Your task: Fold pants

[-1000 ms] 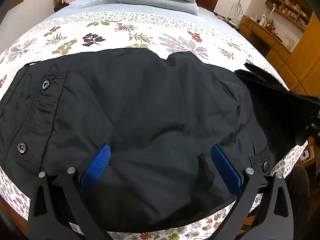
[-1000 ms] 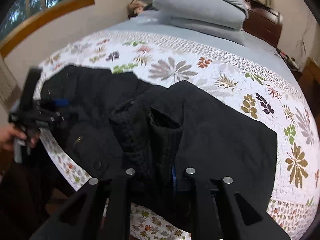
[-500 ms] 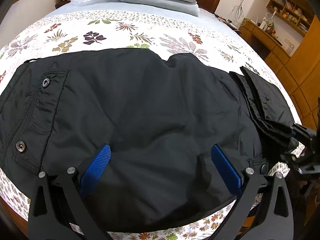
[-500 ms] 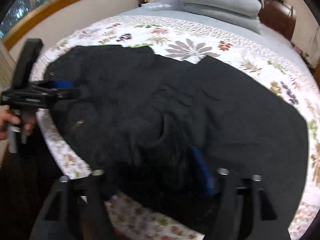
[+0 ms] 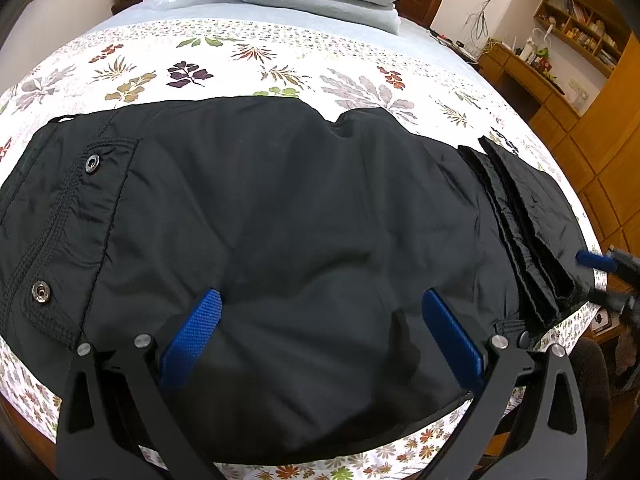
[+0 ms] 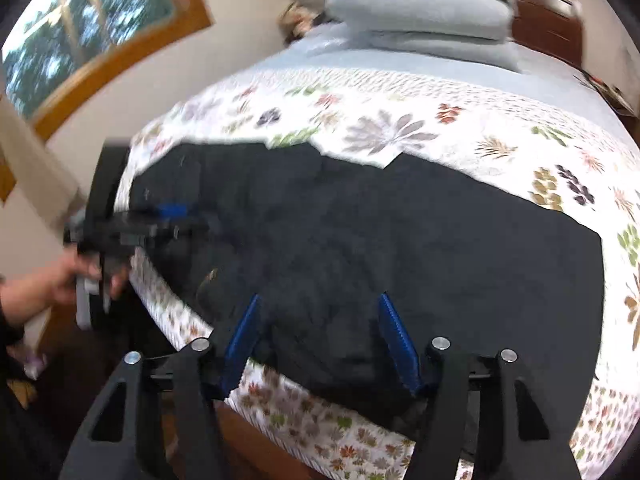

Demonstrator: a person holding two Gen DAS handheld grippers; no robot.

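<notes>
Black pants [image 5: 288, 216] flat across bed [image 5: 248, 56], soft, slippery (light). Left tool [image 5: 320, 320] spread, empty; right tool [image 6: 320, 332] closing, nothing pinched. Grasp cuff stack, 3 o'clock.

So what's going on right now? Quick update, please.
Left gripper open over pants. Right gripper closing, gripping nothing. Pants flat on bed. Nothing in the way.
</notes>
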